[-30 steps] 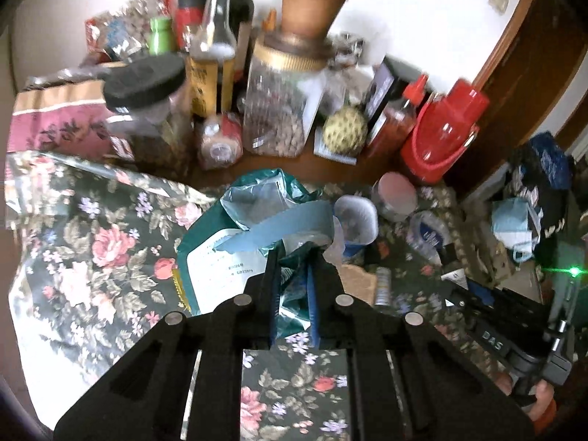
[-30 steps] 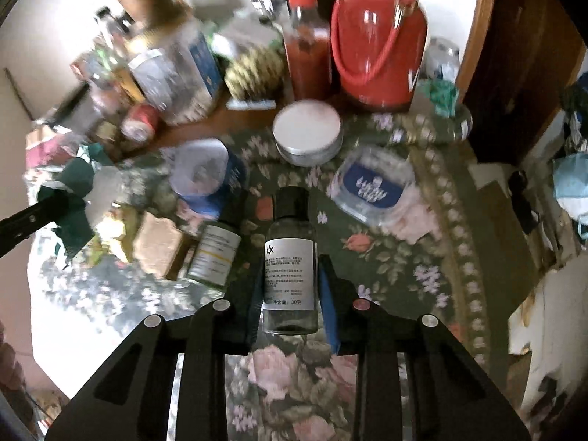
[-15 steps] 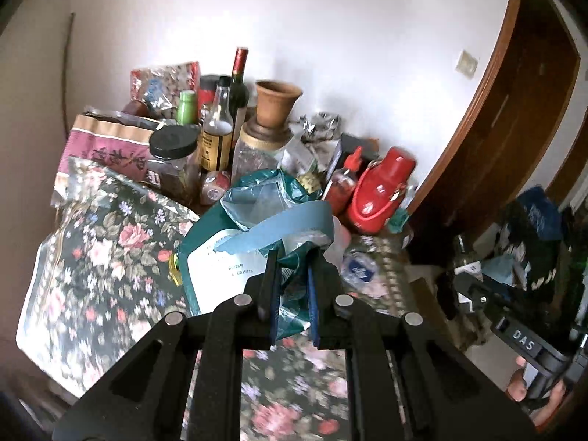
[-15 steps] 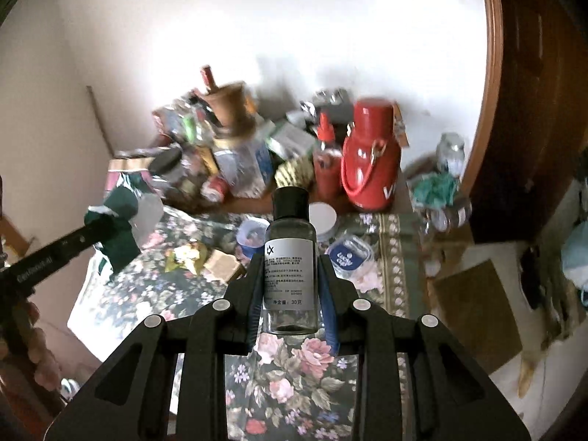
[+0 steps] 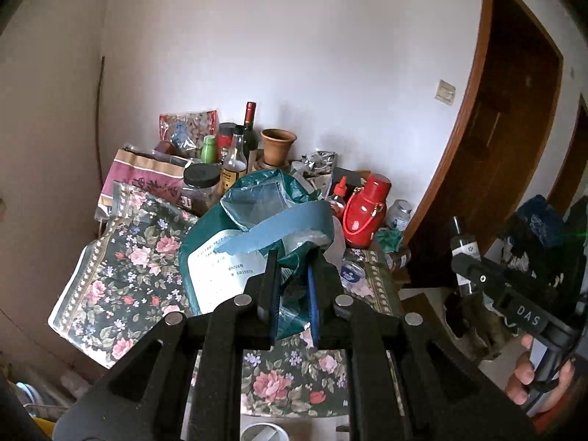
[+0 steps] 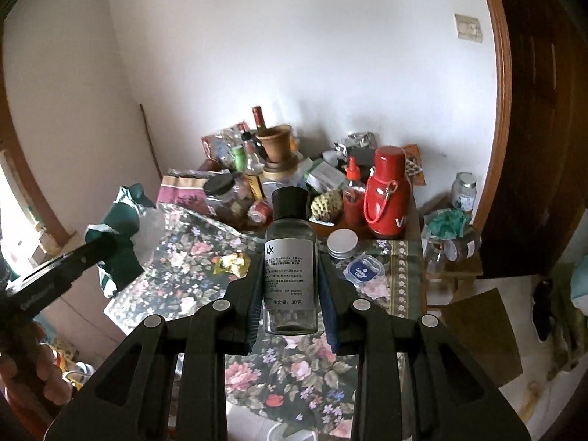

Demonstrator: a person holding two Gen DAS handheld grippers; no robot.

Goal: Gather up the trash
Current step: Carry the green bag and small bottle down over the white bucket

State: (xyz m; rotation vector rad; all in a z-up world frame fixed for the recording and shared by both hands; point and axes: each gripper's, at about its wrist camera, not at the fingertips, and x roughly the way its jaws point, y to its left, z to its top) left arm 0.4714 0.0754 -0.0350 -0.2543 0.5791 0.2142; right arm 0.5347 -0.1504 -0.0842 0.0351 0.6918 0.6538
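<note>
With the left tool (image 5: 292, 290) clamped on a crumpled teal plastic bag (image 5: 253, 228) and the right tool (image 6: 292, 294) clamped on a small clear black-capped bottle (image 6: 290, 257), both pieces were held above the floral-clothed surface (image 6: 191, 268) — the carry-off step, I judged. Next came finding a bin — none was visible.

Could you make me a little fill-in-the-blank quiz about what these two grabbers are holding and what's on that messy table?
1. The right gripper is shut on a small clear bottle with a ____ cap.
2. The left gripper pinches a crumpled ____ bag.
3. The tablecloth has a ____ pattern.
4. The flask at the back of the table is ____.

Missing words: black; green; flower; red
</note>
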